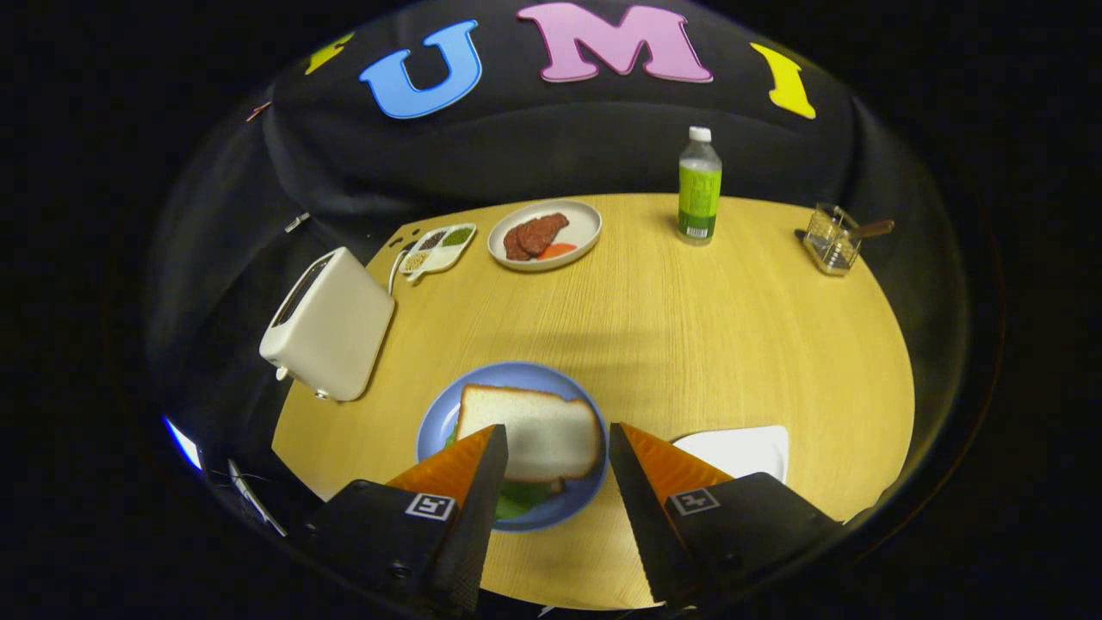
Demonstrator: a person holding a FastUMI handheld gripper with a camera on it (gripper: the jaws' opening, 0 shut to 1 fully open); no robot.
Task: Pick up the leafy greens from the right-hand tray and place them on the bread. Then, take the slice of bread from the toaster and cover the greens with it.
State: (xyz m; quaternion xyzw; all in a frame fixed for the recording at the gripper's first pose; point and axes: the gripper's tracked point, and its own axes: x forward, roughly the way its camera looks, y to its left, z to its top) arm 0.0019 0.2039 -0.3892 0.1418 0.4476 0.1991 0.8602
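The hand-held gripper (558, 439) hangs above the near part of the round wooden surface (689, 344), its two fingers spread apart with nothing between them but open air. Just ahead of the fingertips, and partly seen through the gap, sits a blue plate (439, 422). On it lies a slice of white bread (538, 430), flat, covering most of the plate. Leafy greens (516, 498) peek out from under the bread's near edge, close to the left finger, so the greens lie beneath the top slice.

Just beside the right finger, a white tray (740, 448) rests on the surface, touching nothing on the plate. Ahead and to the left, at the surface's edge, stands a cream toaster (331, 327), well apart from the plate. Beyond it lies a small divided dish (437, 250) with seeds or grains in its compartments. Next to that, farther ahead, a pale plate (585, 226) carries dark red slices of meat (534, 234) and an orange piece. Farther right stands an upright bottle (699, 185) with a green label and white cap. Far to the right, a small wire basket (831, 241) holds a utensil with a wooden handle.
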